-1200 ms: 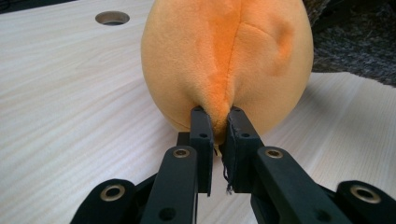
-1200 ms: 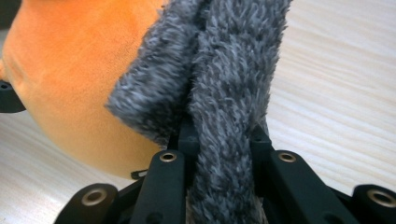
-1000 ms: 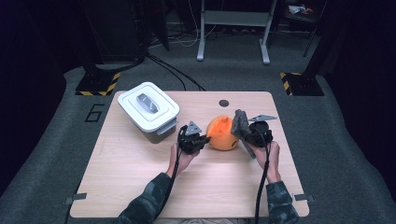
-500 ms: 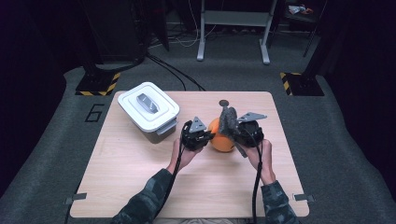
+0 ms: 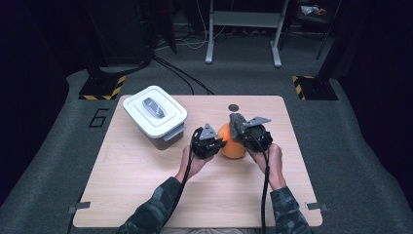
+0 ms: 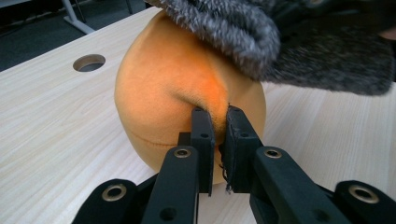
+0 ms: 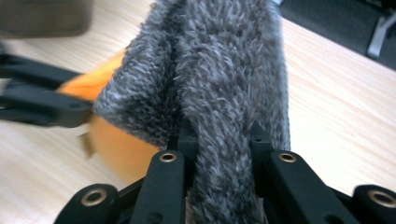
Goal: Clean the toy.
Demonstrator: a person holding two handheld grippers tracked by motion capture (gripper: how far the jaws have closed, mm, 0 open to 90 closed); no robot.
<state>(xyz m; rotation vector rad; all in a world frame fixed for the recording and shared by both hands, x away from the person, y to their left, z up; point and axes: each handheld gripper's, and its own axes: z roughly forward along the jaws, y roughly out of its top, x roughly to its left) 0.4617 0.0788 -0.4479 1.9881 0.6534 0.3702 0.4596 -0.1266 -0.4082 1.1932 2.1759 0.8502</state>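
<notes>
Grey fleece was clamped in the right gripper (image 7: 217, 135), a fuzzy cloth (image 7: 219, 60) draped over the orange ball (image 6: 187, 88); the left gripper (image 6: 217, 140) was pinching a fold of the ball's skin, steadying it mid-table (image 5: 146, 185); apparently wiping was under way; next, the cloth probably needed dragging across without loosening either grip.

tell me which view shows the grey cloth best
The right gripper view: the grey cloth stands close up, clamped between that gripper's jaws. The left gripper view shows it draped over the orange ball. In the high view it is a small dark patch.
</notes>
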